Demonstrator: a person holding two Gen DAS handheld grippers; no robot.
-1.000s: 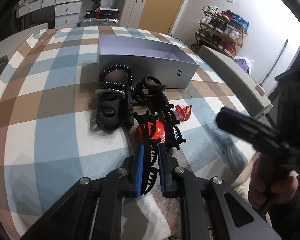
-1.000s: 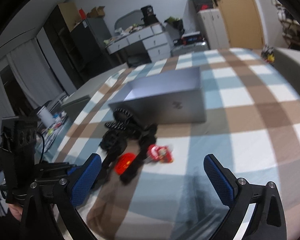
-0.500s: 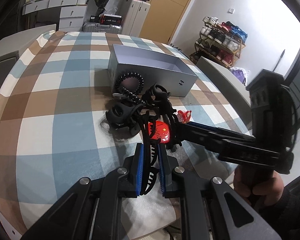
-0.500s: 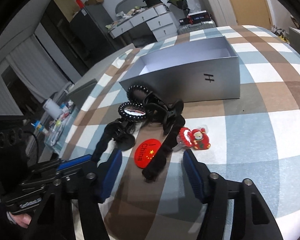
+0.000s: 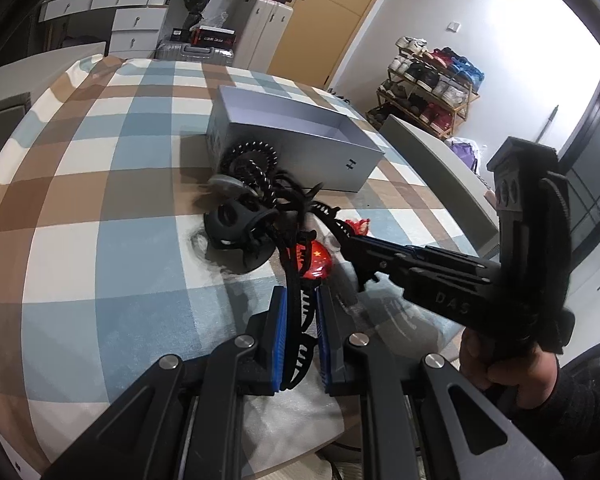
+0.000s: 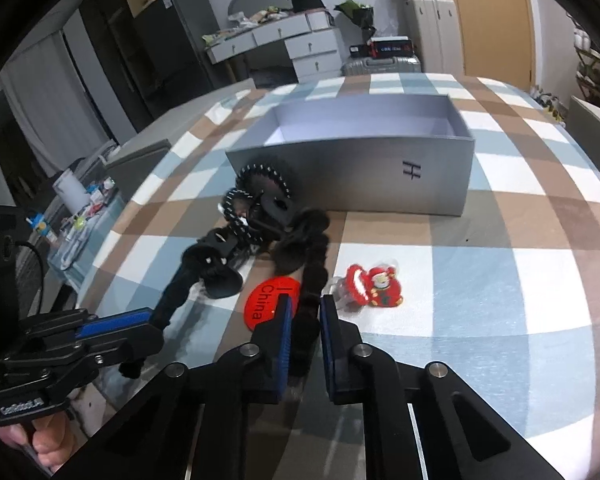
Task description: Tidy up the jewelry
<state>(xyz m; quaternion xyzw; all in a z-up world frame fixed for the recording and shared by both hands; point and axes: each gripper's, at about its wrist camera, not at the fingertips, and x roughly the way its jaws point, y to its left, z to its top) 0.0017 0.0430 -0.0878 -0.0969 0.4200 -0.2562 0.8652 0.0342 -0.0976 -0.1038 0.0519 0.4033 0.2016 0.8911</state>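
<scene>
A grey open box (image 5: 292,140) (image 6: 352,176) stands on the checked tablecloth. In front of it lies a tangle of black hair pieces: spiral hair ties (image 5: 252,160) (image 6: 260,184) and a claw clip (image 5: 232,228) (image 6: 216,264). Beside them are a round red "China" badge (image 6: 266,300) (image 5: 316,260) and a red Santa clip (image 6: 376,284). My left gripper (image 5: 300,320) (image 6: 152,320) is shut on a black toothed hair clip (image 5: 294,280). My right gripper (image 6: 304,320) (image 5: 348,240) is closing, its pads pressing on a black wavy hair clip (image 6: 314,264). Both held pieces run into the tangle.
A person's hand (image 5: 500,364) grips the right gripper's handle. A low grey bench (image 5: 440,164) flanks the table's right side, with a shoe rack (image 5: 428,84) behind. Drawers (image 6: 300,44) and suitcases stand beyond the far edge. A shelf of small bottles (image 6: 76,208) sits to the left.
My right gripper went from wide open to shut on the black wavy clip and moved in toward the pile. The left gripper kept its hold on the toothed clip, and the pile shifted slightly.
</scene>
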